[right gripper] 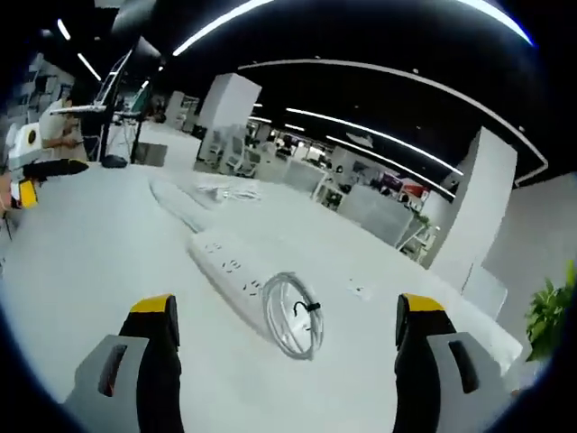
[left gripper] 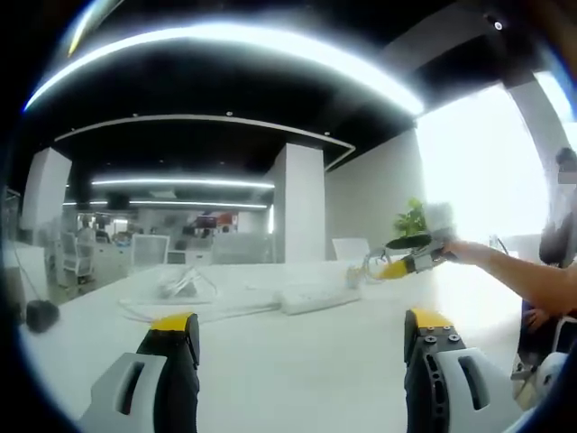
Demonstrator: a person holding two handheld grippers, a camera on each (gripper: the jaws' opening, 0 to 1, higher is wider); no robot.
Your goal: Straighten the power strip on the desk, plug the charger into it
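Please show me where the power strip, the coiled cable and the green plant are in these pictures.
power strip (right gripper: 230,264): right gripper view, middle of its white top face.
coiled cable (right gripper: 290,317): right gripper view, on the clear loop.
green plant (left gripper: 411,219): left gripper view, its leaves.

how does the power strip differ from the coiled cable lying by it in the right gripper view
The power strip is a long, flat, opaque white bar lying at a slant across the desk; the coiled cable is a round loop of pale, see-through looking cord. The power strip shows dark markings along its top; the coiled cable carries one small dark tie. Both rest on the desk, ahead of the open right gripper.
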